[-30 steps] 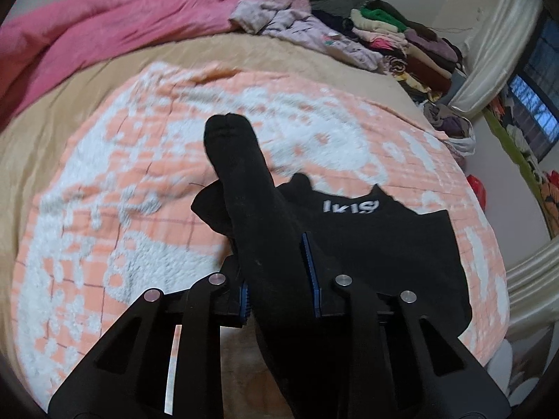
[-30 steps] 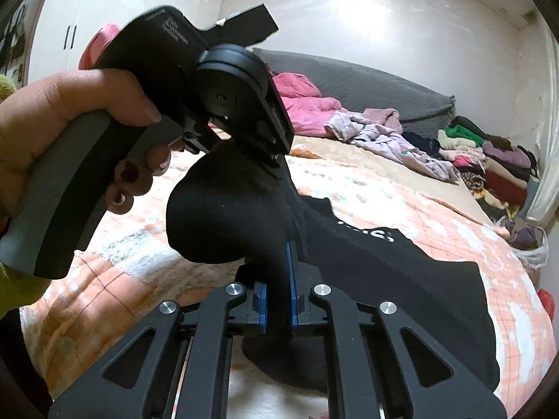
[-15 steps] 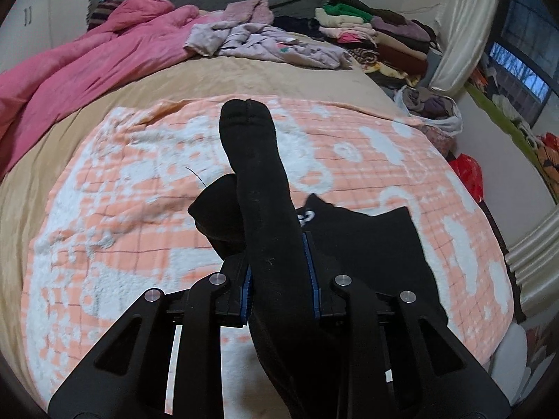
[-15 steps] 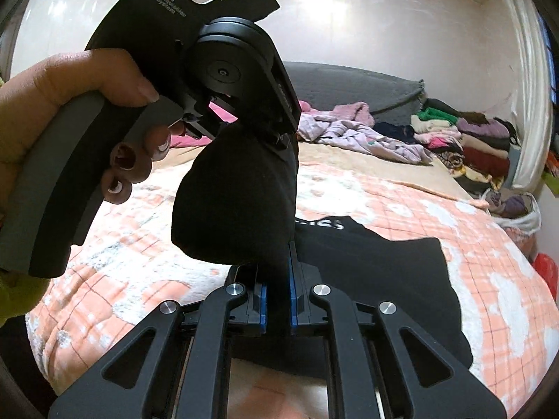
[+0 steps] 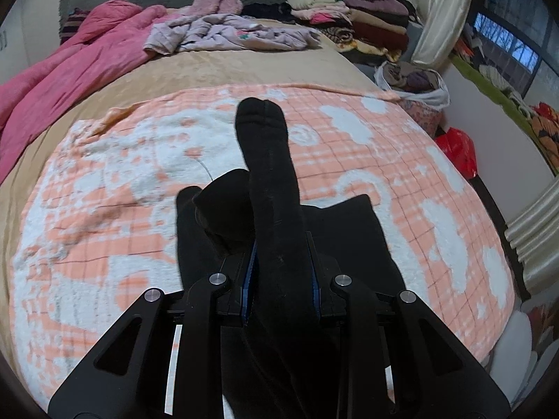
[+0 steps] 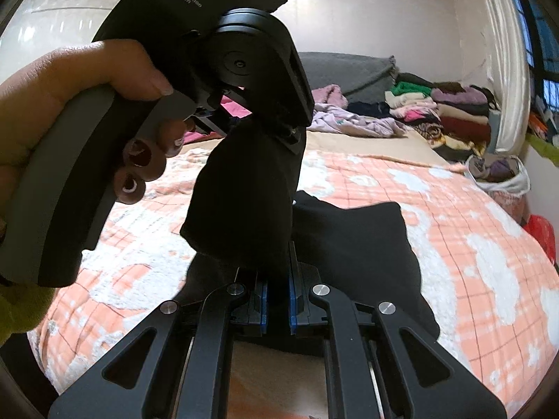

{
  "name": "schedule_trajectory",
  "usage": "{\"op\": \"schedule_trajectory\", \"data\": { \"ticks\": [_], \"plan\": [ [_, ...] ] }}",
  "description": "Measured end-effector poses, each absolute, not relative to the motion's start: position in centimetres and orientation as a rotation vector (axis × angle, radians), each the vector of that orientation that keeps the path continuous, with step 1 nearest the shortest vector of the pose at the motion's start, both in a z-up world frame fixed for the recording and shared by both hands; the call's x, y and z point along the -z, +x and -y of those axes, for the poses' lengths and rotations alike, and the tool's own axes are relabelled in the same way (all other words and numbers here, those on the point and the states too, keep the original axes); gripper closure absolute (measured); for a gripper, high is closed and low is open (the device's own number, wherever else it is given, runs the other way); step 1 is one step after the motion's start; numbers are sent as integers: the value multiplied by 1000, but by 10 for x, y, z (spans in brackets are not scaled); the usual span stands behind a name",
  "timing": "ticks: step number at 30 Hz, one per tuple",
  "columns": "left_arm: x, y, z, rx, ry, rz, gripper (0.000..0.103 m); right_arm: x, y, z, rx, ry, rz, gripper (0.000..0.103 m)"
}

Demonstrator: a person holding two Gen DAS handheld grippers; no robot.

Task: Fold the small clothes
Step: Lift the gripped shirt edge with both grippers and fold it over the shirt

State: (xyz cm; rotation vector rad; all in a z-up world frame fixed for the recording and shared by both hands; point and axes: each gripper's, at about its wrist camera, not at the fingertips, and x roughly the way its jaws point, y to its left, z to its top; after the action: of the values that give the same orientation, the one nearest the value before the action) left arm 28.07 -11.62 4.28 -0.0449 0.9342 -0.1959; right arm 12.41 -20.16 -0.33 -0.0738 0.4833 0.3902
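a black sock (image 5: 269,188) is pinched between the narrow blue pads of the left gripper (image 5: 279,279) and held up over the bed. its other end is squeezed tight in the right gripper (image 6: 277,300). lots of bare peach blanket (image 5: 104,230) is seen around. "data acquisition system" is printed on the left gripper's body.

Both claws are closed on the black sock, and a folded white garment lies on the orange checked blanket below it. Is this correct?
One detail is wrong: the garment under the black sock is black, not white, as the left wrist view shows. Both the left claw and the right claw are closed on the sock above the orange checked blanket.
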Motion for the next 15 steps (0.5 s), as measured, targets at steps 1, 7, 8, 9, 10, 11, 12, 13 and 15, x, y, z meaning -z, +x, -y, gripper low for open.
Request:
{"op": "schedule_trajectory", "data": {
  "ticks": [1,7,8,9,10,11,12,13,15],
  "plan": [
    [-40,283,123,197,-38,-940,87,5,125,205,-386,-66,-491,96],
    [-19,293,148,193,-9,-980,86,19,137,227,-379,7,-551,96],
    [-15,295,152,192,-6,-988,85,21,139,231,-382,25,-563,96],
    [-12,296,155,191,-2,-994,85,23,141,235,-385,46,-574,96],
    [-9,298,159,191,4,-1001,85,26,144,238,-386,68,-590,96],
    [-7,299,161,190,9,-1004,84,28,145,240,-387,80,-598,96],
    [-4,300,164,191,13,-1008,84,29,146,242,-388,90,-603,96],
    [-2,301,167,197,12,-1010,82,31,147,244,-390,105,-611,96],
    [0,304,170,215,2,-1016,80,32,146,244,-389,111,-615,96]
  ]
}}
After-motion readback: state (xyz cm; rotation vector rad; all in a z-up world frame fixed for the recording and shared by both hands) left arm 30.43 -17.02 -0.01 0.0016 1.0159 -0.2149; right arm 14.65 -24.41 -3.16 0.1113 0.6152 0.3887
